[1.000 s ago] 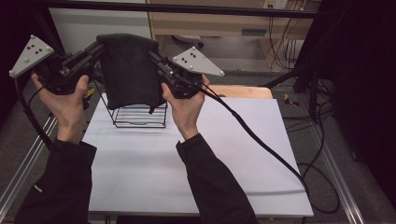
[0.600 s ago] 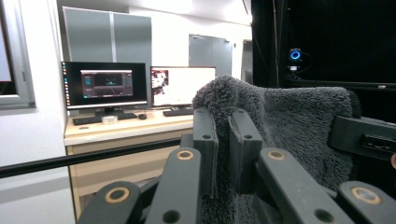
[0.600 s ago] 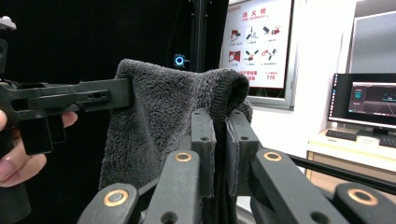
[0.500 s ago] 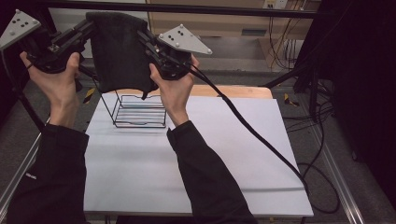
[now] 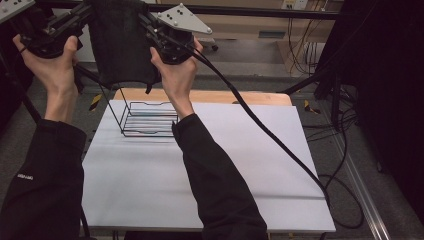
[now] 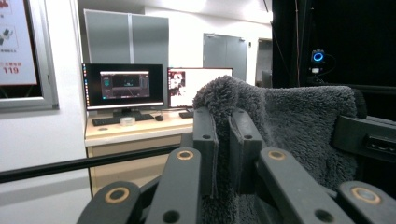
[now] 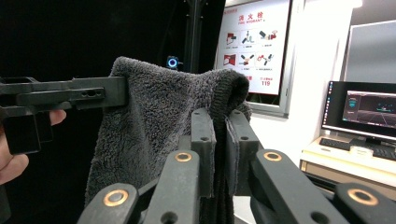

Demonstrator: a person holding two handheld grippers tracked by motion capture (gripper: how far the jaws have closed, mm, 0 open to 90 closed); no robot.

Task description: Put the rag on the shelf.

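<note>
Both hands raised high above the far end of the desk [image 5: 210,165]. My left gripper [image 6: 223,140] has its fingers clamped on one top corner of the dark grey fleecy towel [image 5: 120,45]; a fold of pile pokes up between the pads. My right gripper [image 7: 219,144] has its fingers clamped on the other top corner, the hemmed edge bunched above them. The towel hangs stretched between the two grippers, its lower edge loose in the air, above the black wire rack [image 5: 147,120] and not touching it. The rack stands upright on the white desk surface near the far edge, just left of my right forearm. In the right gripper view, my left gripper's fingers come in from the left, pinching the towel's far corner. Behind the towel in the left gripper view, two lit monitors [image 6: 123,86] sit on a pale counter.
</note>
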